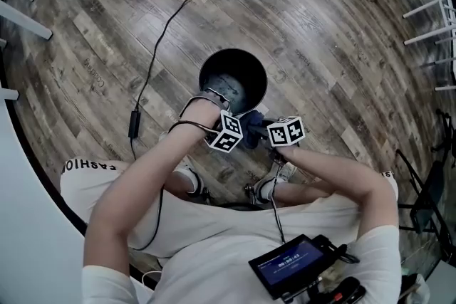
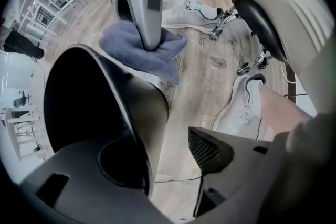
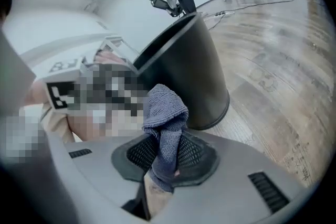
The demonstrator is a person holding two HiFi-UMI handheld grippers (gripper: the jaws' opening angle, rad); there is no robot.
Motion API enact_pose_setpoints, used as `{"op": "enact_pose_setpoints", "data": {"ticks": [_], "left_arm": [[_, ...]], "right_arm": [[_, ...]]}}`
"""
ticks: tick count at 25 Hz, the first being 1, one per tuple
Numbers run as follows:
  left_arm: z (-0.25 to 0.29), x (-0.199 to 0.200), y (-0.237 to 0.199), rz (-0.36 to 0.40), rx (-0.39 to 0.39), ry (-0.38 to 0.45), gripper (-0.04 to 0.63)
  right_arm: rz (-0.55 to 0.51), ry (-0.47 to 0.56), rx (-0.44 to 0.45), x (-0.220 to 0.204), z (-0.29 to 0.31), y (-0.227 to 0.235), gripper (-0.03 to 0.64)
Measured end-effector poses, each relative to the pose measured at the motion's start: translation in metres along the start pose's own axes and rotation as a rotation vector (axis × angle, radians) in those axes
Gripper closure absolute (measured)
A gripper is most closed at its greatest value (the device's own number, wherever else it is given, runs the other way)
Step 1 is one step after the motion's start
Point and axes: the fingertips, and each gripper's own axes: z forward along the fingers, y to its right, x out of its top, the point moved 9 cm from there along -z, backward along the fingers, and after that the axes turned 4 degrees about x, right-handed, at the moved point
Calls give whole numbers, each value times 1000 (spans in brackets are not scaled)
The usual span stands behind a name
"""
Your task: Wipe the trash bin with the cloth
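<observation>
- Left gripper view alone shows the left gripper [image 2: 165, 159]: jaws wide, bin [image 2: 144, 107] wall running between them, one pad [image 2: 210, 148] clear of it.
- Right gripper view alone shows the right gripper [image 3: 163, 162]: clamped on the cloth [image 3: 165, 113], a bunched end poking up past the pads.
- Head view alone gives the layout: both grippers at the bin's near rim, cloth just outside it.
- Bin: black, round, upright on the wood floor [image 1: 320, 32].
- Cloth: blue-grey, ribbed, crumpled.
</observation>
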Motion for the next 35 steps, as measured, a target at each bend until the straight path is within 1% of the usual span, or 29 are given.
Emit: {"op": "enact_pose_setpoints", "data": {"ticks": [3,5,8,9,11,12,13,16,21,24,26,29,31,33,34,35], "left_arm": [[-1,-9,0,-4,-7,-10,344],[0,-12,3,34,2,-33,345],[11,-13,9,136,68,-107,345],[14,-12,10,152,94,-122,345],[15,-9,7,149,132,-126,360],[14,-8,5,147,144,-124,443],[13,-7,3,146,149,-124,540],[12,-4,1,133,130,-129,549],[13,5,-4,83,118,-129,551],[11,12,-9,53,111,-122,551],[10,15,-10,36,112,-116,551],[11,16,-14,13,133,-107,538],[12,16,-16,-1,156,-92,523],[11,18,-16,-22,178,-51,506],[9,18,-15,-40,182,-26,479],[6,18,-16,-59,182,-6,419]], "right_arm": [[27,64,34,17,-22,-28,540],[35,93,54,24,-30,-40,540],[52,122,79,31,-29,-47,540],[60,128,82,32,-27,-46,540],[68,128,73,34,-20,-37,540],[67,121,67,34,-16,-31,540],[64,111,61,33,-12,-24,540],[62,76,36,25,5,1,540],[62,27,-11,7,43,57,540],[79,6,-57,-9,67,93,540],[109,-5,-86,-18,83,112,540],[207,-1,-94,-25,100,128,540],[248,13,-95,-26,99,127,540],[239,-4,-97,-27,94,121,540],[226,-18,-100,-27,90,117,540],[213,-27,-103,-26,87,112,540]]}}
